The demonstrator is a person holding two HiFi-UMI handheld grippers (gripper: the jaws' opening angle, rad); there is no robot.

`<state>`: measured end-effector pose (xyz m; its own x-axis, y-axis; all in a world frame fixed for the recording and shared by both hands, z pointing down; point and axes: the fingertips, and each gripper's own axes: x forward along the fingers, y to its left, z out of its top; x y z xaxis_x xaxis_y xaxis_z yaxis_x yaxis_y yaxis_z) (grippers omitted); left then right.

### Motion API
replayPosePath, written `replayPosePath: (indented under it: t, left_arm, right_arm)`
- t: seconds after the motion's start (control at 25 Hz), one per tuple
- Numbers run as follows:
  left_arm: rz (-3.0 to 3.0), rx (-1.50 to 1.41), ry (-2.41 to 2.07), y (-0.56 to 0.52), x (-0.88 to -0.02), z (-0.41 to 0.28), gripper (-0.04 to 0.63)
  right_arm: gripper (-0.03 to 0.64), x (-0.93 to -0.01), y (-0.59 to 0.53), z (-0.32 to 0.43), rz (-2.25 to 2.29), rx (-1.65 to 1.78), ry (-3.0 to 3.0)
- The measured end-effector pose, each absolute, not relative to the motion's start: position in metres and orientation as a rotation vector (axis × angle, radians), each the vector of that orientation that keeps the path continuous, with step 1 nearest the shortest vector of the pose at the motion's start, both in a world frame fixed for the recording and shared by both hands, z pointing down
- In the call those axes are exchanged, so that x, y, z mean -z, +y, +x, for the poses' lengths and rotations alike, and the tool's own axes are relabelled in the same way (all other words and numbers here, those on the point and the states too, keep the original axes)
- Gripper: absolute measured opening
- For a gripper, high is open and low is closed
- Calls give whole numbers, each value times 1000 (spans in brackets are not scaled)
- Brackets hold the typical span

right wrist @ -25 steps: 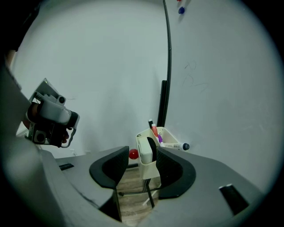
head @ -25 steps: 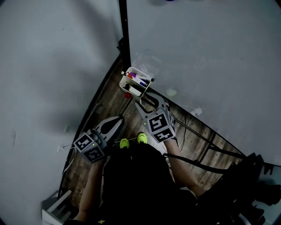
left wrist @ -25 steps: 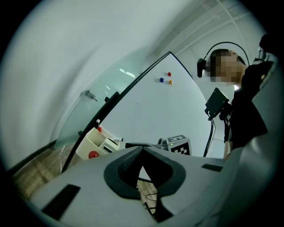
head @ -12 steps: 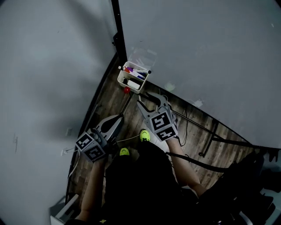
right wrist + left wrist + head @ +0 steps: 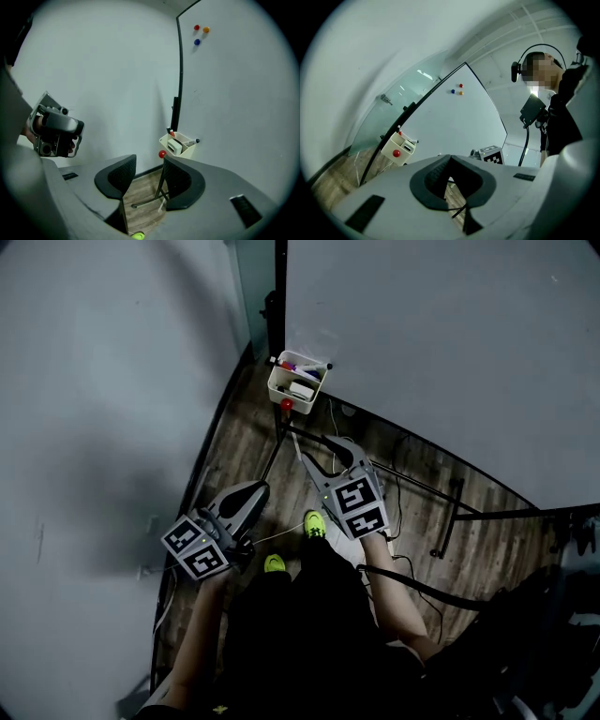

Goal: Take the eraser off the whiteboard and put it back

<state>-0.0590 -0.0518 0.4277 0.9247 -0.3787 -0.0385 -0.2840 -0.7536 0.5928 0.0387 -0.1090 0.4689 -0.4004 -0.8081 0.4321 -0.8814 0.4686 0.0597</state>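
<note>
Right gripper [image 5: 149, 164] jaws apart, empty; left gripper [image 5: 450, 159] closed on nothing; hazard: splayed jaws may snag the holder [image 5: 186, 151] rim or markers [image 5: 193, 141] beside the eraser [image 5: 174, 146], spilling them.

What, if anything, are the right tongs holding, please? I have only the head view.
Observer: Nothing. In the right gripper view the right tongs stand open, with only the floor showing beyond the gap.
Operator: Thank you. And the left ones?
Observer: The left tongs are closed tip to tip, with nothing between them.
Operator: Is anything stuck high on the whiteboard?
Observer: Yes, the whiteboard has three small magnets up there: red, orange and blue.
</note>
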Motion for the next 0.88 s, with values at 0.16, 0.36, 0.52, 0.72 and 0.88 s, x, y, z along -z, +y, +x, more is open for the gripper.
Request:
replayPosePath:
  t: [0.16, 0.36, 0.52, 0.72, 0.88]
  left_arm:
    - [2486, 208, -465, -33, -422, -78, 23]
    - [2501, 211, -443, -12, -418, -97, 23]
    - [2508, 230, -435, 5, -415, -115, 23]
    - [2511, 231, -400, 20, -417, -129, 23]
    - [2514, 239, -361, 29, -417, -132, 23]
  right_arm:
    - [170, -462, -87, 19, 1427, -250, -2318]
    - [170, -456, -64, 1, 1450, -256, -2320]
    - [170, -450, -49, -14, 1470, -238, -2315]
    - [170, -449, -30, -33, 1490, -231, -2308]
    - [170, -452, -13, -41, 1504, -246, -2296]
